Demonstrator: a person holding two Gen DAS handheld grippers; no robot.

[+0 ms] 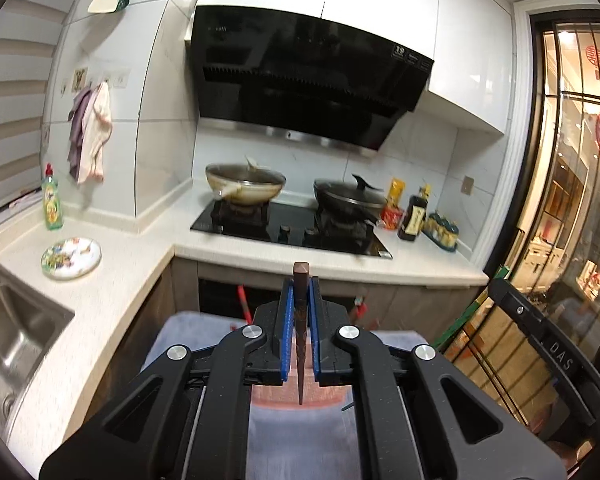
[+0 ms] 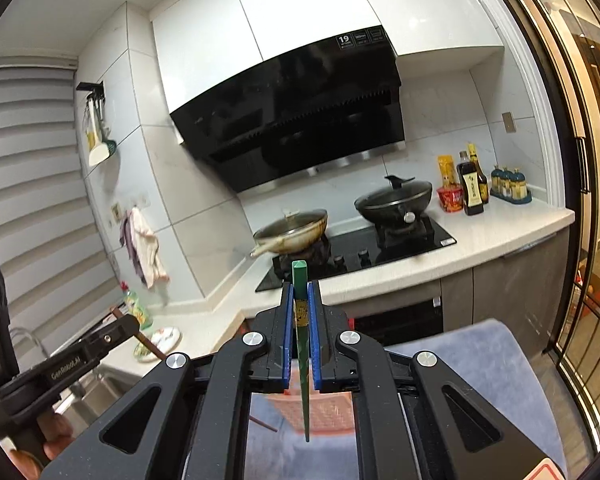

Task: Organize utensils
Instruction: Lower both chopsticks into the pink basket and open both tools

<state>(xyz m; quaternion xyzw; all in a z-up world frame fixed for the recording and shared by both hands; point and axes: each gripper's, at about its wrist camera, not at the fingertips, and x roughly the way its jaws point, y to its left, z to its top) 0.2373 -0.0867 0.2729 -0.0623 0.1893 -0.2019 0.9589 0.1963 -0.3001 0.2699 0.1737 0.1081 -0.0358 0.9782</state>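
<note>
Nearest in the left wrist view: left gripper point(image 1: 301, 300), blue pads closed tight on a brown chopstick point(image 1: 301, 320). Same on the other side: right gripper point(image 2: 301, 304), pads clamped on a green chopstick point(image 2: 301, 344). Both sticks held near the thick square end, that end pointing up and forward past the fingertips, thin tip hanging down below the jaws. Both lifted, clear of any surface.

Just under the tips: a pinkish woven basket point(image 2: 320, 410) on a grey-blue cloth point(image 2: 480, 360), probably the place for the utensils, though not certain. One more thin brown stick point(image 2: 265, 424) lying on the cloth beside the basket.

For the step in hand, likely carrying the pair to its place: better to keep the grip firm and the wrists level, no rolling, because a long thin stick pinched at one end swings easily. Better also to keep the two grippers apart, so the tips do not cross. Release only with the tip already low inside the holder.

Look of the sticks: brown one dark with fine pattern; green one glossy with a small gold band.

Farther: white counter point(image 1: 112, 280), hob point(image 1: 292, 228) with two pans.
</note>
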